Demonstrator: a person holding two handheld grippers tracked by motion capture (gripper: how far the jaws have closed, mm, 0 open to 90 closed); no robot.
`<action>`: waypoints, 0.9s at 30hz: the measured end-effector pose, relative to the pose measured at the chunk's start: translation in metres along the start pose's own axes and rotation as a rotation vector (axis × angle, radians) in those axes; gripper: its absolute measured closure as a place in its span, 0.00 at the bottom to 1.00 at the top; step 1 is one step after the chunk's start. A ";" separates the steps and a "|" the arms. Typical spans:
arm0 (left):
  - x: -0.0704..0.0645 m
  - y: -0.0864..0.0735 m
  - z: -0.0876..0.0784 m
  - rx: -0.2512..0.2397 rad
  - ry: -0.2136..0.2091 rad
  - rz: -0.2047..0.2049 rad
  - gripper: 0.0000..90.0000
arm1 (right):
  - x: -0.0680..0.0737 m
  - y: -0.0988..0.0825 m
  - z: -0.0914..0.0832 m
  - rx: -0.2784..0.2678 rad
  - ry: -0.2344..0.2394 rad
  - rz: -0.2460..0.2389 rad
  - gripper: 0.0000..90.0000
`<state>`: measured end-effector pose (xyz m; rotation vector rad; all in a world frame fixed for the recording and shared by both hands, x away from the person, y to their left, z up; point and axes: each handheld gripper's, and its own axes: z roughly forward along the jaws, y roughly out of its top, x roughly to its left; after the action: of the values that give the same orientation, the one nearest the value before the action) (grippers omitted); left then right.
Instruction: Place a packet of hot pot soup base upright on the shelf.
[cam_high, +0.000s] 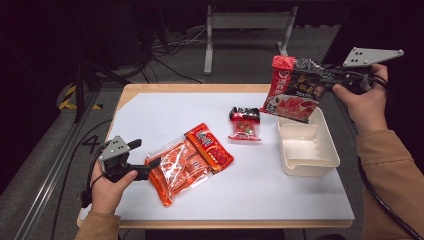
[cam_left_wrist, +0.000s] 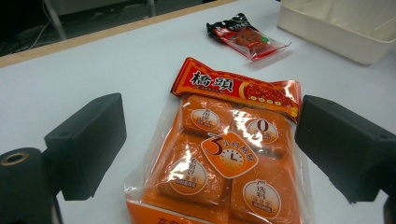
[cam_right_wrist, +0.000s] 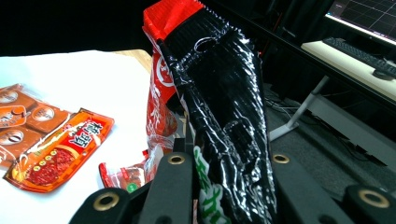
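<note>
My right gripper (cam_high: 328, 78) is shut on a tall black-and-red snack bag (cam_high: 295, 90), which hangs tilted in the air over the far end of the white plastic container (cam_high: 331, 152). In the right gripper view the bag (cam_right_wrist: 219, 107) rises between the jaws (cam_right_wrist: 224, 163). An orange multi-pack (cam_high: 187, 161) lies flat on the white table near the left front. My left gripper (cam_left_wrist: 210, 144) stands open with a jaw on each side of that pack's (cam_left_wrist: 224, 154) near end, and its pads are not pressing on it. A small red-and-black packet (cam_high: 245, 123) lies mid-table.
The white sheet (cam_high: 165, 107) covers a wooden table with its edge showing at the back. The container (cam_left_wrist: 336, 44) sits at the right. Beyond the table are a desk frame (cam_high: 245, 22) and floor cables. A keyboard (cam_right_wrist: 359, 51) sits on a side desk.
</note>
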<state>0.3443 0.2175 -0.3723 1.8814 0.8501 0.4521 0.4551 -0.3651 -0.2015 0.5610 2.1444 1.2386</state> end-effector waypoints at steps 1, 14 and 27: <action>0.000 -0.001 0.000 0.003 0.001 0.001 0.11 | -0.003 -0.001 -0.001 0.000 -0.002 -0.001 0.88; -0.001 -0.004 0.006 0.012 -0.012 -0.004 0.10 | -0.022 -0.016 -0.006 0.016 -0.027 0.001 0.88; -0.001 -0.007 0.006 0.010 -0.005 -0.012 0.10 | -0.036 -0.027 -0.006 0.049 -0.044 -0.018 0.88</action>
<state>0.3447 0.2148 -0.3807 1.8852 0.8613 0.4356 0.4754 -0.4039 -0.2124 0.5834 2.1433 1.1566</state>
